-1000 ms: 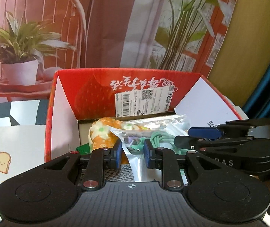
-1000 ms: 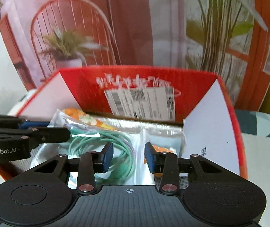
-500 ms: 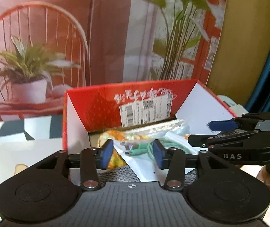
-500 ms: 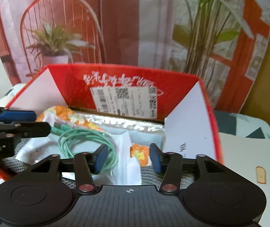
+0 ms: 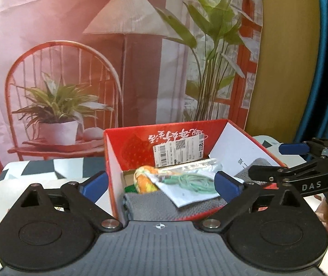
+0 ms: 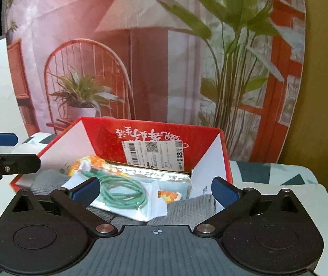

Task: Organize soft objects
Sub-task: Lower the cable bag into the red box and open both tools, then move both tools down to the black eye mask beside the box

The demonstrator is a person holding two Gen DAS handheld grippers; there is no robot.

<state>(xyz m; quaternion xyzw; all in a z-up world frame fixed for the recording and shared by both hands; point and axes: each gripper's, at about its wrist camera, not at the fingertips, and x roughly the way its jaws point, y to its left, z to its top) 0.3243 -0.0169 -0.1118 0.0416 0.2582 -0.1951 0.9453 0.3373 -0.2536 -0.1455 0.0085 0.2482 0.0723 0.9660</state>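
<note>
A: Where is the clear plastic pouch with the coiled green cable (image 6: 127, 195) sitting?

B: It is lying inside the red cardboard box with the white shipping label (image 5: 164, 135), on top of a grey knitted cloth (image 5: 164, 204) and leaning against an orange-and-white patterned soft toy (image 5: 143, 179). The box is standing on the table (image 6: 278, 184).

A: And what are the tongs doing?

B: The left tongs (image 5: 161, 184) are opening, their blue pads spreading wide with nothing pressing between them. The right tongs (image 6: 155, 191) are opening too, also gripping nothing; the pouch is showing beyond the gap, not touching either pad.

A: How is that pouch likely handling?

B: It is probably feeling light and limp. The film is looking glossy, so it is likely slipping under smooth pads, and the cable inside is probably shifting when the pouch is tilting.

A: So where is the sensible grip?

B: Pinching a flat edge or corner of the film is looking safest; squeezing over the cable bundle is risking a lumpy, sliding hold. The cloth is looking soft enough for gathering at a fold.
</note>
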